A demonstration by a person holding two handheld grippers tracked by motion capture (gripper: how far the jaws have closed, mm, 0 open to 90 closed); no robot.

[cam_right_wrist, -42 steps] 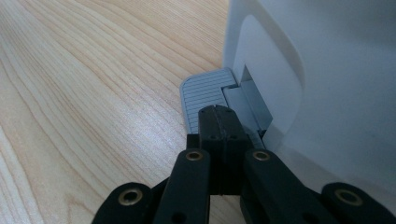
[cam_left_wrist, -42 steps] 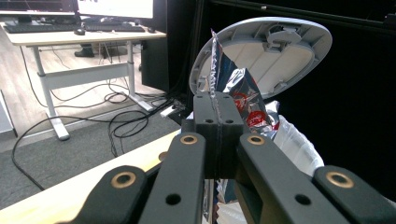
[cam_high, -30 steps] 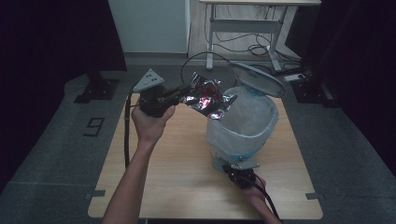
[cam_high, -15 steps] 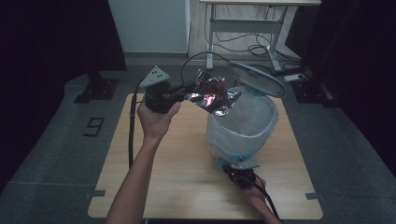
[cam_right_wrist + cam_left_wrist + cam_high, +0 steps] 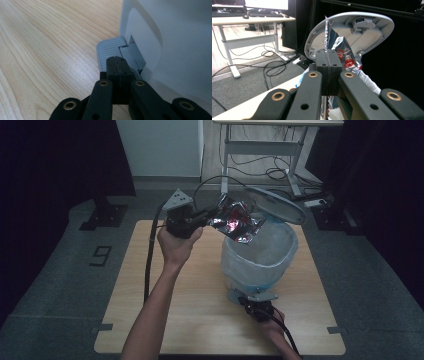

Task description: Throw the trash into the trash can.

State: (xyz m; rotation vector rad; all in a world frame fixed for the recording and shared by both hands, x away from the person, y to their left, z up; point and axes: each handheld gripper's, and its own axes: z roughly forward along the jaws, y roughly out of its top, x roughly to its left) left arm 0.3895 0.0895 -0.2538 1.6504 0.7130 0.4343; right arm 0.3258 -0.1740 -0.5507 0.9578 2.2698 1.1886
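High view: the left gripper [image 5: 212,215], clenched on a crumpled foil snack wrapper [image 5: 239,221], has carried it from beside the pedal bin [image 5: 260,257] to over its rim — the drop looks close.

Left gripper view: the wrapper [image 5: 342,53] stands pinched before the raised lid [image 5: 352,32].

Right gripper view: the right gripper [image 5: 117,62], jaws closed on nothing, presses the bin's pedal [image 5: 110,51] (holding the lid up, I judge).

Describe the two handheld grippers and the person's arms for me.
Both the left gripper and right gripper are black, with two jaws pinned by brass-ringed pivots. Each trails a black cable. The left one carries a grey three-cornered plate. Forearms are bare, no sleeves visible.
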